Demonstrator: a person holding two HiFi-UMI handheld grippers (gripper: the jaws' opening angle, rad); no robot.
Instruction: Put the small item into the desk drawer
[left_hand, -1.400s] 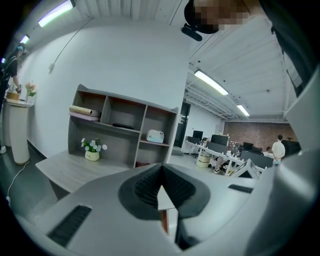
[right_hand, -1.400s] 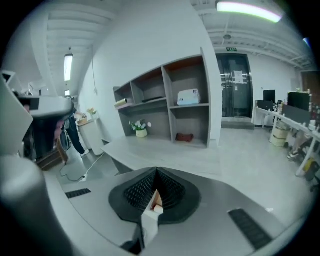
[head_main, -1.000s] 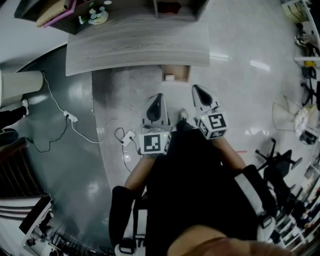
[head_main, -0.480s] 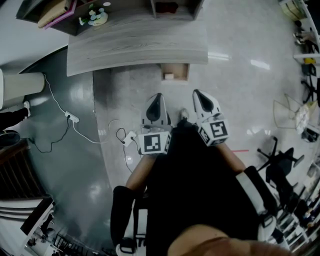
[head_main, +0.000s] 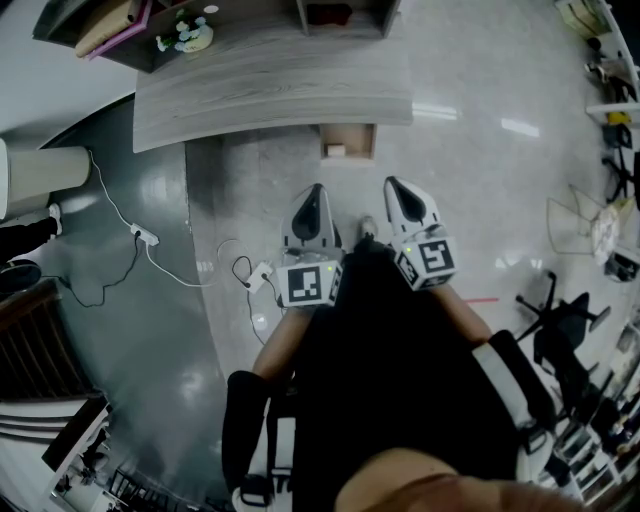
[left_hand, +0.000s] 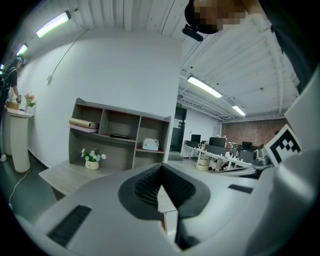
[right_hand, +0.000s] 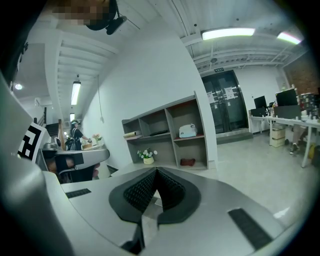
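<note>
In the upper centre of the head view, the small white item (head_main: 337, 152) lies inside the open brown wooden drawer (head_main: 361, 140), which juts from the pale grey wood-grain desk (head_main: 270, 85). Just below, the left grey two-jaw gripper (head_main: 314, 195) and the right grey gripper (head_main: 393, 187) hover side by side. Each has its jaws pressed together on nothing.

Grey desk (head_main: 270, 90) bears a small flower pot (head_main: 190, 35).

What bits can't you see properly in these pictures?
- Small pale item in the open wooden desk drawer: head view, too small to identify.
- Grey shelf unit: head view, cut off by the top edge.
- White boxy object on that shelf: left gripper view, too far and small to identify.
</note>
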